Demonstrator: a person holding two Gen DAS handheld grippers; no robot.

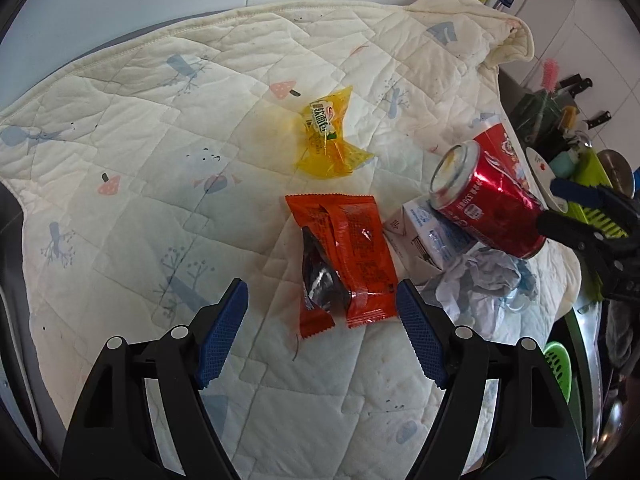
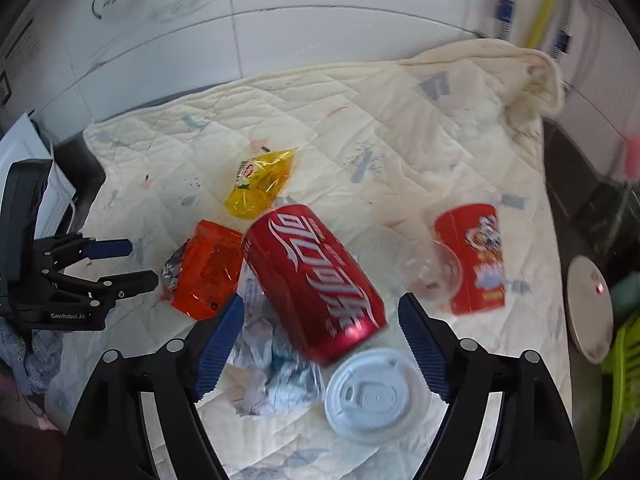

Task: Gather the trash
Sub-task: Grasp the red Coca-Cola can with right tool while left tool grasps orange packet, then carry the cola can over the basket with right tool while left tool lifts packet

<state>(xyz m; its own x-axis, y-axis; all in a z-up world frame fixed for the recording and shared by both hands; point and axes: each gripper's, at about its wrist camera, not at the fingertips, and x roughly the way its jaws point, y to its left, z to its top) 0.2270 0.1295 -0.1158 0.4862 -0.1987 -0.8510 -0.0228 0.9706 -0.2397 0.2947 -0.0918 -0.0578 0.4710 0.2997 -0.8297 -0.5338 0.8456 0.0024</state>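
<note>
The orange wrapper (image 1: 344, 264) lies on the quilt (image 1: 120, 160) just ahead of the left tongs (image 1: 322, 336), long axis approx. along the pointing line. Left tongs wide, empty. Right tongs (image 2: 320, 344) wide too, the red can (image 2: 314, 282) between them, not gripped.

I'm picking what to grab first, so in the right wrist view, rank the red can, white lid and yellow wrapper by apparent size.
1. red can
2. white lid
3. yellow wrapper
The wrapper lies farther from the camera, so its last place is unsure.
</note>
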